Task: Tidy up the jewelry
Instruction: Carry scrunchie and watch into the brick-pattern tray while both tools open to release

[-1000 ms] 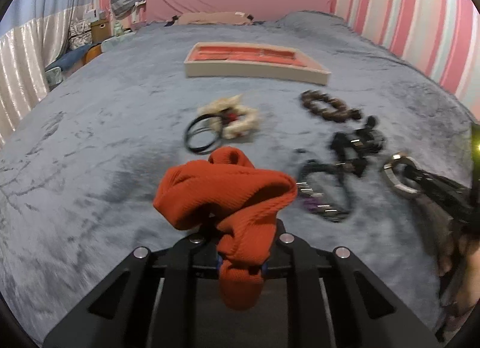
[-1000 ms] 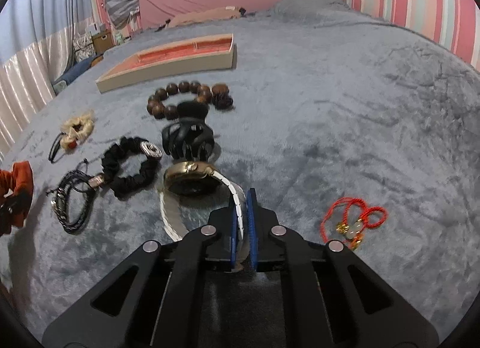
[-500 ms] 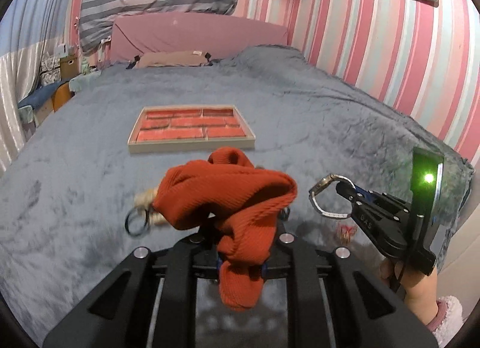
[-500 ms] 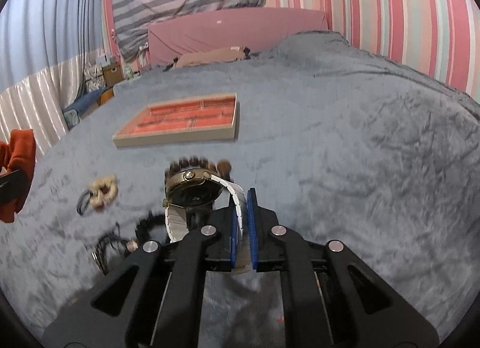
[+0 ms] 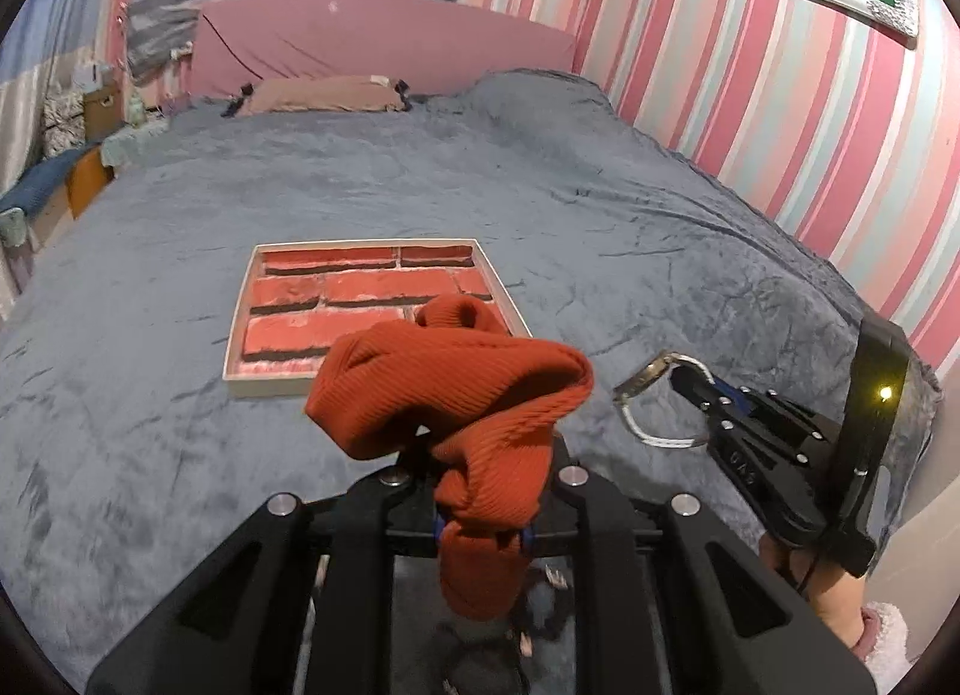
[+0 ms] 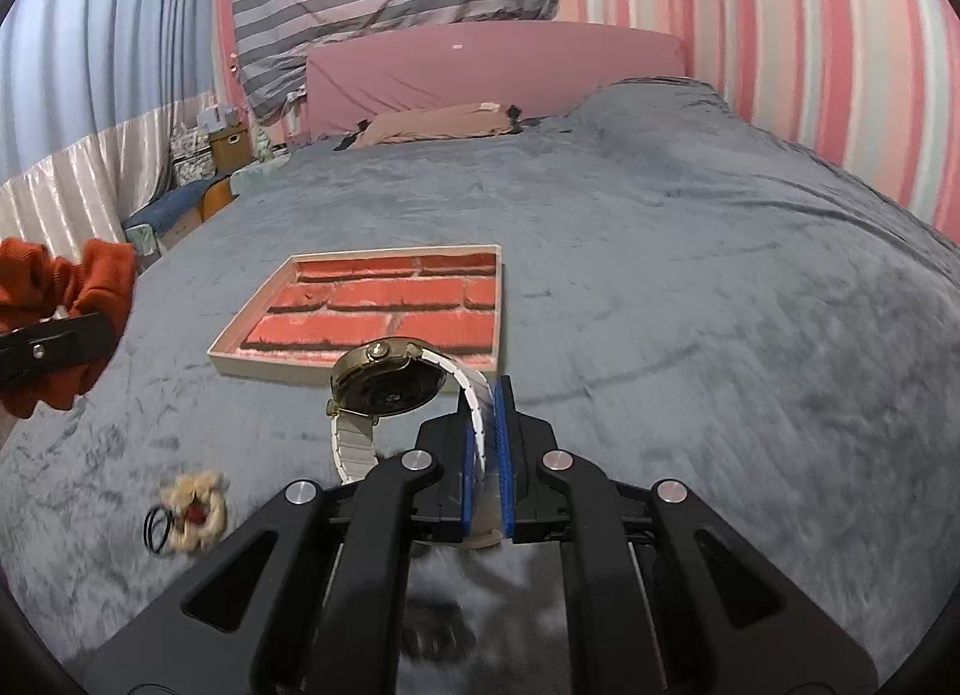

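Both grippers have risen off the grey bedspread (image 6: 690,287) since a second ago, leaving the loose pieces below and bringing the red-lined tray (image 5: 366,305) closer ahead. Left gripper (image 5: 483,533) has its jaws clamped on an orange scrunchie (image 5: 456,395), which bunches above the fingers, near side of the tray. Right gripper (image 6: 487,455) has its jaws fully closed on the white band of a gold watch (image 6: 387,380), held above the tray's near edge; a cream hair tie (image 6: 192,509) lies on the bedspread at near left.
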Demonstrator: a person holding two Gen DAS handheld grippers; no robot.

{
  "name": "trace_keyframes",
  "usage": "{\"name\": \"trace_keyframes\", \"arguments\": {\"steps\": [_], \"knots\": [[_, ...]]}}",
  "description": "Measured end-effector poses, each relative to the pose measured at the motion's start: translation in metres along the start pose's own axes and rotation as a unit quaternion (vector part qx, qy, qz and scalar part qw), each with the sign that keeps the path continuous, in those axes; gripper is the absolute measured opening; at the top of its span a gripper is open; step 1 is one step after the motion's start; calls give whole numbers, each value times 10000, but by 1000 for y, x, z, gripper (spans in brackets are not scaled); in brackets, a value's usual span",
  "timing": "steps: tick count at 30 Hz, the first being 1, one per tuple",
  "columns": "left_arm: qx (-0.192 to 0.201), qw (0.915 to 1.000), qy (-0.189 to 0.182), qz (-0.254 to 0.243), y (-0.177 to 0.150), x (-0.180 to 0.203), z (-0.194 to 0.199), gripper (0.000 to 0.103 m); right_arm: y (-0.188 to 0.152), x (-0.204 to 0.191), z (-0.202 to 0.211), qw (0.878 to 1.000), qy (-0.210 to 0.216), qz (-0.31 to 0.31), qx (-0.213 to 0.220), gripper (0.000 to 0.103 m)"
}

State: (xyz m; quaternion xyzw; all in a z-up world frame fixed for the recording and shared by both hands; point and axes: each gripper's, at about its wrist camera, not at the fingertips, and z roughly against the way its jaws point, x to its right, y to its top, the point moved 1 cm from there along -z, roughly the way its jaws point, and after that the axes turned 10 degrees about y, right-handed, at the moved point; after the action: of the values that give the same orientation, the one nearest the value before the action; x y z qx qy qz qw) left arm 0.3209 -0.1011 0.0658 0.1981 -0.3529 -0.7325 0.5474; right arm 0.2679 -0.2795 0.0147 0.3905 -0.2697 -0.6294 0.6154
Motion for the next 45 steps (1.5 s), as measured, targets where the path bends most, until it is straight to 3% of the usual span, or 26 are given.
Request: {"name": "trace_keyframes", "arguments": {"steps": [6, 10, 16, 26, 36, 39, 45], "knots": [[-218, 9997, 70, -70, 43, -18, -55, 17, 41, 4, -75, 9997, 59, -10, -254, 7], [-196, 9988, 372, -247, 69, -25, -102, 17, 62, 10, -127, 9988, 92, -138, -462, 7], [-341, 9966, 744, 21, 110, -52, -189, 17, 92, 27, -205, 9961, 80, -512, -711, 7], [-841, 9827, 1628, 279, 128, -113, -313, 16, 114, 48, -306, 9905, -295, -682, -1154, 8], [-1319, 9713, 1972, 194, 115, -140, -370, 16, 117, 38, -366, 9817, -765, -120, -1743, 8], [-1545, 9715, 1750, 400, 113, -147, -379, 17, 118, 37, -372, 9799, -821, -82, -1817, 8], [-1594, 9724, 1595, 606, 111, -155, -376, 24, 108, 41, -381, 9727, -860, -94, -2151, 8]]}}
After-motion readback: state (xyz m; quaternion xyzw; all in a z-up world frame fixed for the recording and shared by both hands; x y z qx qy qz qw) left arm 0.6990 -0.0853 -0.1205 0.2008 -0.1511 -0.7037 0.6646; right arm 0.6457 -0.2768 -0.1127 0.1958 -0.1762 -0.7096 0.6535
